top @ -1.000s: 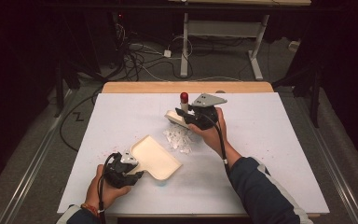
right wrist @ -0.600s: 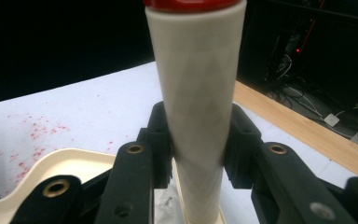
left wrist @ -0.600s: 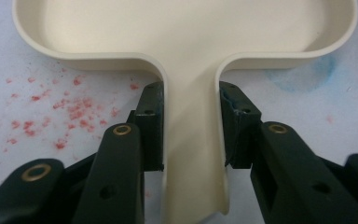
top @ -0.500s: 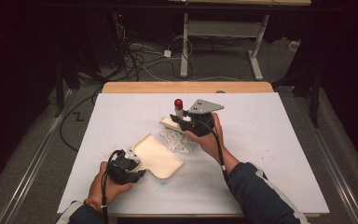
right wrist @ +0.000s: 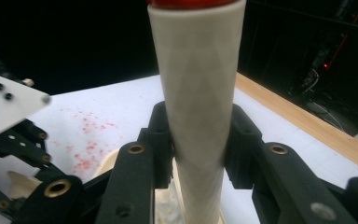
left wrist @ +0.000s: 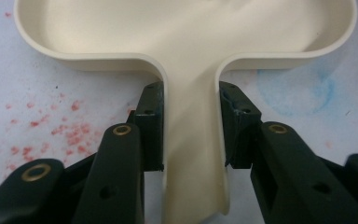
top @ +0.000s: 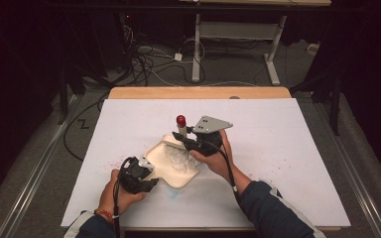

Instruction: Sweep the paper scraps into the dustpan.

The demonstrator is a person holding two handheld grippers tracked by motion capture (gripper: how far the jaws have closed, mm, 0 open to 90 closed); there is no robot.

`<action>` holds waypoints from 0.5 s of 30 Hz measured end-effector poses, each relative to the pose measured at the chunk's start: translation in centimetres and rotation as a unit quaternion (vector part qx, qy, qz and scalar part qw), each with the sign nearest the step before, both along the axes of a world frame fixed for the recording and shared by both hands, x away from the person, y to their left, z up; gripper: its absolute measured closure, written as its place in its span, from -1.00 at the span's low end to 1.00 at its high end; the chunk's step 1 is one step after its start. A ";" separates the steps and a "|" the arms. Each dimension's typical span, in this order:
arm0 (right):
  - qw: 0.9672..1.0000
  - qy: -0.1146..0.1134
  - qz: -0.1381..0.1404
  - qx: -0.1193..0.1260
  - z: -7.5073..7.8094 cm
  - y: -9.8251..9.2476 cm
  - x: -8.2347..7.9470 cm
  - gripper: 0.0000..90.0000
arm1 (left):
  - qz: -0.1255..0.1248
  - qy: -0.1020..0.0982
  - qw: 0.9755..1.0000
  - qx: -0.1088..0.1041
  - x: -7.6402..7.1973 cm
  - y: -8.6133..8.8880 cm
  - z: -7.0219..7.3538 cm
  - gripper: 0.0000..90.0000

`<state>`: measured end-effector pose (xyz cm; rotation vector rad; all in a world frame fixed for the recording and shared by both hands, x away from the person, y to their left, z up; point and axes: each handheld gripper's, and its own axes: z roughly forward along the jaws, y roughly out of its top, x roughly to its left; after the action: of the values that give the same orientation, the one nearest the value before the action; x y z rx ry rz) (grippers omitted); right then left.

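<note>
Dark floor and tangled cables are ringing the white tabletop (top: 287, 148) in the high view, where you are working near its middle. Your left claw (top: 146, 176) is gripping the handle of a cream dustpan-like scoop (top: 171, 161), and your right claw (top: 186, 139) is holding a pale brush handle with a red cap (top: 180, 120) over the whitish crumbs (top: 176, 157) lying in the scoop.

Through the left gripper view, both jaws are pressing the scoop's handle (left wrist: 193, 140) from either side, flat on the stained tabletop.

Through the right gripper view, the jaws are clamping the white shaft (right wrist: 198, 107), standing upright.

You are probably sweeping crumbs into the scoop; next you are likely needing a steady scoop and short strokes toward its back wall.
</note>
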<state>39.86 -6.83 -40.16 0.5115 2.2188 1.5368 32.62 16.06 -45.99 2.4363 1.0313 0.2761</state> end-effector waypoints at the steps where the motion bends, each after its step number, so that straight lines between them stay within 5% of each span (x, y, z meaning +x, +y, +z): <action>1: 1.000 -0.001 0.003 -0.003 0.0 0.2 -0.3 0.52 | 0.002 0.001 1.000 -0.003 0.0 -0.1 0.0 0.41; 15: 1.000 -0.015 0.004 0.007 1.2 0.1 -0.9 0.56 | 0.002 0.002 1.000 -0.003 0.1 -0.1 -0.2 0.41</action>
<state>38.97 -6.70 -38.93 0.4805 2.1914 1.5561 32.71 15.95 -46.19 2.4311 1.0378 0.2683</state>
